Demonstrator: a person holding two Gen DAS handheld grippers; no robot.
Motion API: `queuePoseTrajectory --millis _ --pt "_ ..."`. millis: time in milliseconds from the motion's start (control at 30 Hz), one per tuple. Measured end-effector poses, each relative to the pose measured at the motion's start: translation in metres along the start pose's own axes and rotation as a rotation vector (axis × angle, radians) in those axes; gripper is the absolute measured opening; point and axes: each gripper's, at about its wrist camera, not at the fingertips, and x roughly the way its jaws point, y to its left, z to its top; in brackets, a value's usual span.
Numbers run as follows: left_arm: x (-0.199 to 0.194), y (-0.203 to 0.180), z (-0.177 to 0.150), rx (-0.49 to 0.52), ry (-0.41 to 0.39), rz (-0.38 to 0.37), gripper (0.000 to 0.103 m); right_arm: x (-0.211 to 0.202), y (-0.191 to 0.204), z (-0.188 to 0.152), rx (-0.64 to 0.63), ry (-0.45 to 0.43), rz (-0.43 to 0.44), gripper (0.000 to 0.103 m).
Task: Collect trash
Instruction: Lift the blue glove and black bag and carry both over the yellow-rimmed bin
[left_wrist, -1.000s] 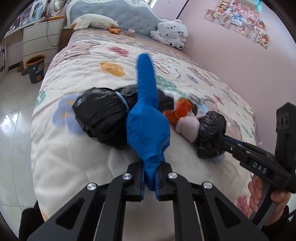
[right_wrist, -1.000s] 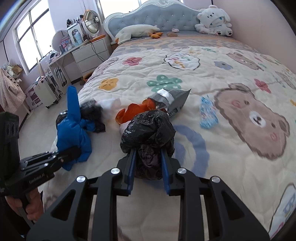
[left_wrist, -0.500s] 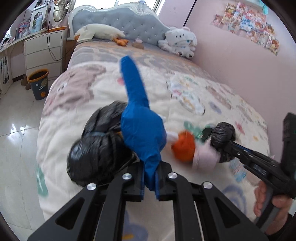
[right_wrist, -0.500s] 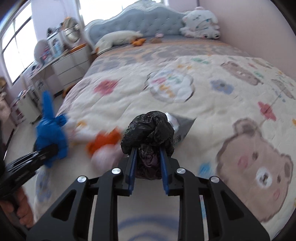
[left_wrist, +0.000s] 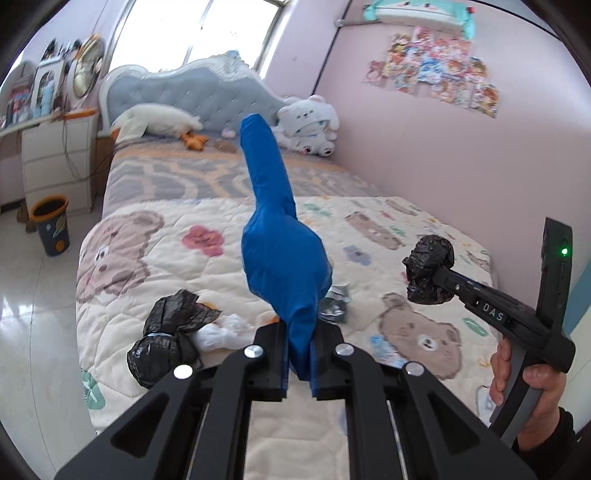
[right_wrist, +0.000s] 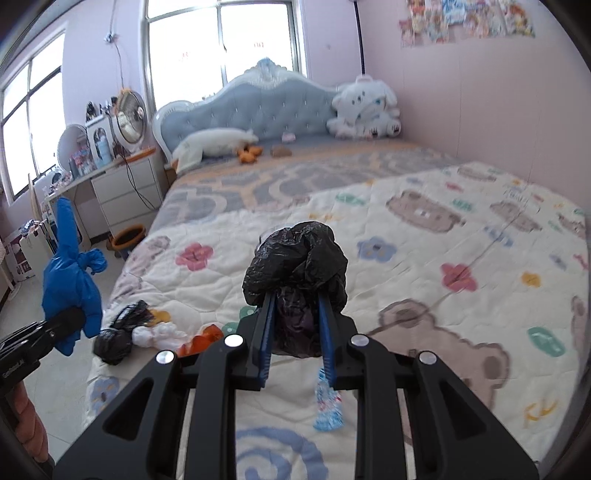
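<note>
My left gripper (left_wrist: 298, 354) is shut on a blue plastic bag (left_wrist: 280, 243) that stands up from its jaws, lifted above the bed; it also shows at the left of the right wrist view as the blue bag (right_wrist: 72, 284). My right gripper (right_wrist: 297, 317) is shut on a small crumpled black bag (right_wrist: 297, 258), also held in the air, visible in the left wrist view as the black bag (left_wrist: 428, 269). On the quilt (left_wrist: 155, 266) lie a larger tied black bag (left_wrist: 166, 343), white crumpled paper (left_wrist: 221, 332), a silver wrapper (left_wrist: 334, 302), an orange scrap (right_wrist: 201, 341) and a blue-white wrapper (right_wrist: 327, 406).
An orange-rimmed waste bin (left_wrist: 51, 229) stands on the tiled floor left of the bed, beside white drawers (left_wrist: 55, 166). Plush toys (left_wrist: 310, 125) and a pillow (left_wrist: 159, 122) sit at the headboard. A pink wall runs along the bed's right side.
Both grippers have risen from the bed with their bags; the blue bag and small black bag now hang clear of the trash pile, which stays on the quilt below.
</note>
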Motion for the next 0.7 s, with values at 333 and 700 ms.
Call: queuePoseTrajectory --millis 333,700 --pt "-0.077 -0.055 -0.013 0.062 -0.081 -0.075 0.007 -0.13 -0.008 -0.006 -0.019 -0.158 0.018 0.021" --pt "-0.145 -0.103 -0.039 0.132 -0.133 -0.089 0.007 -0.244 -0.023 -0.039 -0.008 -0.229 -0.014 0.021"
